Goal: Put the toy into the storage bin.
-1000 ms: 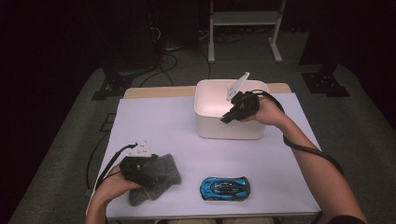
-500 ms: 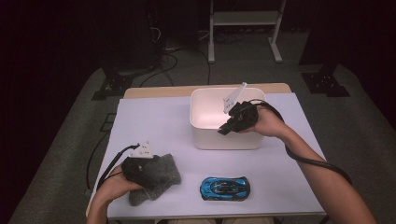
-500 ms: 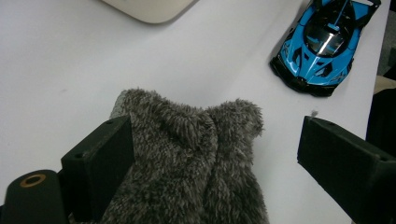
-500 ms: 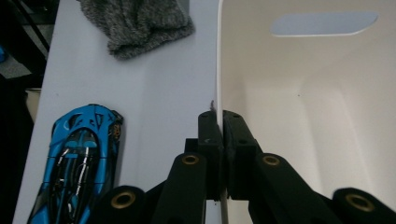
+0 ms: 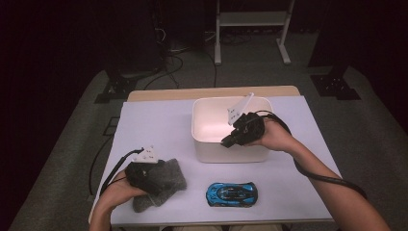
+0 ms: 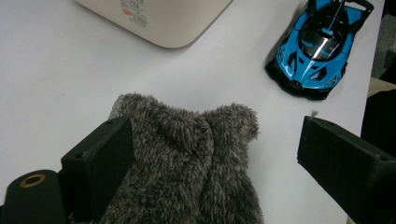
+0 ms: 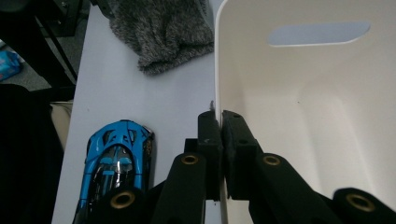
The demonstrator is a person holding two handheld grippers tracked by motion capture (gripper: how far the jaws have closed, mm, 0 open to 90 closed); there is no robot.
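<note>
A white plastic bin (image 5: 207, 149) stands mid-table. My right gripper (image 5: 226, 142) is shut on the bin's near wall (image 7: 303, 116), one jaw inside and one outside, pinched at the rim (image 7: 219, 116). A grey fuzzy cloth (image 5: 171, 175) lies at the front left. Over it rests my left gripper (image 5: 161, 183), open, its jaws standing wide to either side of the cloth (image 6: 187, 158). The gap between the left gripper's (image 6: 215, 135) pads is much wider than the cloth. A blue toy car (image 5: 231, 193) sits near the front edge, between the cloth and the bin.
The car (image 6: 317, 46) lies just beyond the cloth, close to the table's front edge, and beside the bin's outer wall (image 7: 116, 158). The bin's corner (image 6: 163, 18) is a short way past the cloth. A metal stand (image 5: 250, 19) rises behind the table.
The right gripper has drawn the bin toward the person and slightly left, still clamped on its wall. The left gripper and the cloth have stayed put.
</note>
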